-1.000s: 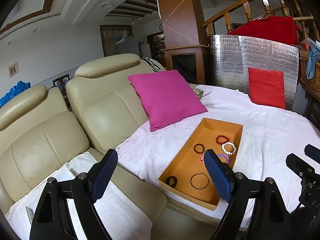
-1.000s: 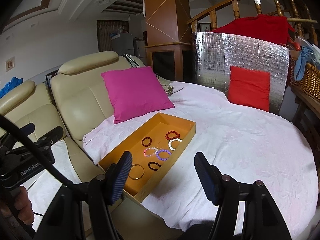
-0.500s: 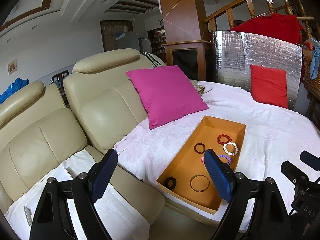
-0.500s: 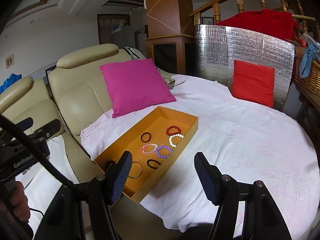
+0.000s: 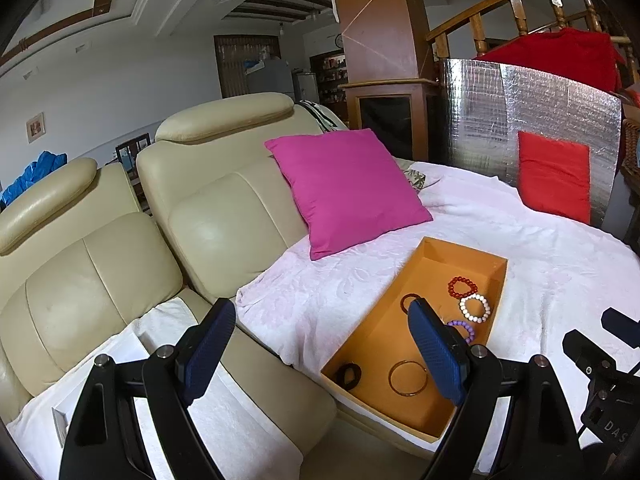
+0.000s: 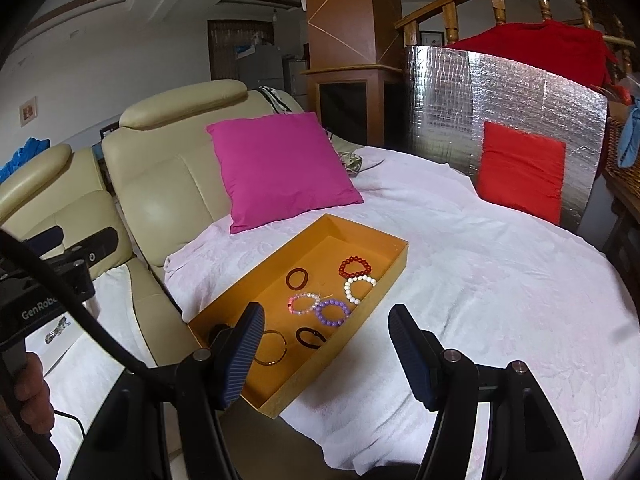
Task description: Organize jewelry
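An orange tray lies on the white-covered round table and holds several bracelets: a red bead one, a white bead one, a purple bead one, a pink-clear one, a dark red ring, a thin metal bangle and black bands. My left gripper is open and empty, above the tray's near left edge. My right gripper is open and empty, above the tray's near end.
A magenta cushion leans on the cream sofa behind the tray. A red cushion rests against a silver foil panel at the back right. The white tablecloth spreads to the right of the tray. A white cloth covers the sofa seat.
Both grippers have moved forward and lower toward the tray, which looks nearer and larger. Both stay open. The bracelets have not moved.
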Action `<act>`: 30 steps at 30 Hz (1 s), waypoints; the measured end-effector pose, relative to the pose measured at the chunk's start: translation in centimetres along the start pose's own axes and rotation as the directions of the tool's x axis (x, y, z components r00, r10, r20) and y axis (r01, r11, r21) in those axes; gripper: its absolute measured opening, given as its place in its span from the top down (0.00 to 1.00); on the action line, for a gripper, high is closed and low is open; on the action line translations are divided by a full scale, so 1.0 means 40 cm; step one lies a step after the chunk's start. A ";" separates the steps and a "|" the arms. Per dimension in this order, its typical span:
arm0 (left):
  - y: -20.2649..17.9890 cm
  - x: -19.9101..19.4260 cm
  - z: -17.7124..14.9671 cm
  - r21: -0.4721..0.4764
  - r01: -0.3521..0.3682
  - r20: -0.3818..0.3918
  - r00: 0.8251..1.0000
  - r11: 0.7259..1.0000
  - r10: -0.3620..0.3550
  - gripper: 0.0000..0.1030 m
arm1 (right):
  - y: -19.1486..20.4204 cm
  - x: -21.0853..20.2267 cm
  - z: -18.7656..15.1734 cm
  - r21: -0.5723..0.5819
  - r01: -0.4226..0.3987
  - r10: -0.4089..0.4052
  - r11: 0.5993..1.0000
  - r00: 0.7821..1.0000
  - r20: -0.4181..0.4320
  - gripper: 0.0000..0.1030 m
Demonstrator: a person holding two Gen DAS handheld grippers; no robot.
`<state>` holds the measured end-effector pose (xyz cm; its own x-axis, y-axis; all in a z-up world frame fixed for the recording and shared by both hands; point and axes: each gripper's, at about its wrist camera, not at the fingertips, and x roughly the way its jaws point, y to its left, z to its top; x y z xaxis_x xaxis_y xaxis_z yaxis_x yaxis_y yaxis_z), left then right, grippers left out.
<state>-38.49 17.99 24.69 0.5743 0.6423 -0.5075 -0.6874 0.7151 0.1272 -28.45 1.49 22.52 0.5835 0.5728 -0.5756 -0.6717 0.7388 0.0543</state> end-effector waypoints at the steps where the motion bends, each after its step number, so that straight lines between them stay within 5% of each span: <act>1: -0.001 0.005 0.003 0.000 -0.002 -0.002 1.000 1.000 0.002 0.14 | -0.001 0.007 0.002 -0.001 -0.003 0.003 1.000 1.000 -0.004 0.34; 30: -0.066 0.083 0.044 0.045 -0.077 -0.038 0.996 0.996 0.078 0.14 | -0.074 0.144 0.018 0.047 -0.067 0.069 0.997 0.997 -0.040 0.34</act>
<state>-33.99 18.73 24.17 0.5012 0.6853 -0.5284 -0.7085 0.6755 0.2042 -22.77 2.87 19.62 0.5177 0.6076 -0.6024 -0.6869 0.7149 0.1309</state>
